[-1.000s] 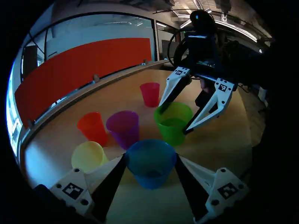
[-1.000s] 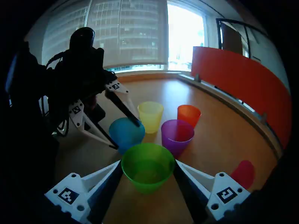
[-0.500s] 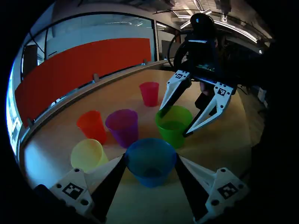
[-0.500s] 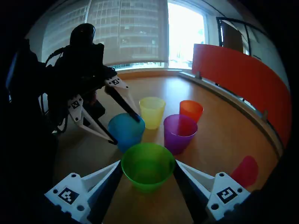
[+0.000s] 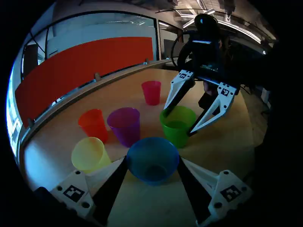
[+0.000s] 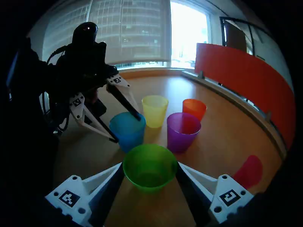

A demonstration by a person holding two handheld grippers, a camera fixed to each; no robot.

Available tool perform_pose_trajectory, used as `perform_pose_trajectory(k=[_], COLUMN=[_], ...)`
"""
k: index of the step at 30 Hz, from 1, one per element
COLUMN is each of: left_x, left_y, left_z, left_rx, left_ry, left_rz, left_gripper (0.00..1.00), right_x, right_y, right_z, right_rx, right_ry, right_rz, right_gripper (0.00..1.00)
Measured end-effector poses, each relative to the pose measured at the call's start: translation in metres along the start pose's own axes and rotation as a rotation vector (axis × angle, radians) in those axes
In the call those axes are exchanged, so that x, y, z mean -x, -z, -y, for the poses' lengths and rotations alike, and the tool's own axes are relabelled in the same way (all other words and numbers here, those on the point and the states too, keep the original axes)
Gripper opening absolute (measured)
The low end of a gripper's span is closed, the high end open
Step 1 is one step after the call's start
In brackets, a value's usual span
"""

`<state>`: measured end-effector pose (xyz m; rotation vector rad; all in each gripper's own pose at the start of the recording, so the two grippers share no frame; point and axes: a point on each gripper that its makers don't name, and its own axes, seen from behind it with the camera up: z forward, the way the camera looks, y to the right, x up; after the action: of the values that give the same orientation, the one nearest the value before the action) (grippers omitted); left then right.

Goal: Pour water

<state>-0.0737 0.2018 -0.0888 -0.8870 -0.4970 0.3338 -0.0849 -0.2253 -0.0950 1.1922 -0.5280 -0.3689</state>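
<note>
Grip: left gripper (image 5: 151, 162) closed on blue cup (image 5: 152, 170), right gripper (image 6: 150, 165) closed on green cup (image 6: 150, 174), 1 o'clock of blue. Thin plastic, likely light, squashable; hold mid-wall.

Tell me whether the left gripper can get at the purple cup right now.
Probably not: the left gripper is shut on the blue cup, so it is occupied. The purple cup stands just beyond it, otherwise unblocked.
</note>
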Motion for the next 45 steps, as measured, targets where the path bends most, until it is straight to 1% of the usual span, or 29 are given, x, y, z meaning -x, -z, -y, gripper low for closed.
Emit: perform_pose_trajectory(k=[6, 15, 21, 24, 27, 35, 45], left_x=[0.002, 0.007, 0.012, 0.015, 0.016, 0.021, 0.027], left_y=[-0.001, -0.003, -0.003, -0.002, -0.001, 0.005, 0.016], left_z=[-0.001, -0.006, -0.005, -0.004, -0.003, 0.0, 0.002], left_rx=[0.002, 0.028, 0.026, 0.023, 0.018, 0.006, -0.013], left_ry=[-0.005, 0.013, 0.012, 0.007, 0.004, -0.002, -0.003], left_rz=[0.011, 0.033, 0.048, 0.057, 0.06, 0.073, 0.087], left_gripper=[0.89, 0.9, 0.9, 0.9, 0.9, 0.9, 0.9], right_x=[0.002, 0.003, 0.006, 0.01, 0.014, 0.022, 0.029], right_y=[0.001, 0.003, 0.005, 0.006, 0.008, 0.013, 0.023], right_z=[-0.001, -0.001, 0.0, -0.001, -0.002, -0.004, -0.002], right_rx=[0.003, 0.017, 0.013, 0.018, 0.029, 0.039, 0.059], right_ry=[-0.01, -0.005, -0.024, -0.022, -0.02, -0.038, -0.046], right_rz=[0.003, 0.013, 0.017, 0.027, 0.034, 0.045, 0.054], right_gripper=[0.93, 0.94, 0.96, 0.96, 0.96, 0.96, 0.96])
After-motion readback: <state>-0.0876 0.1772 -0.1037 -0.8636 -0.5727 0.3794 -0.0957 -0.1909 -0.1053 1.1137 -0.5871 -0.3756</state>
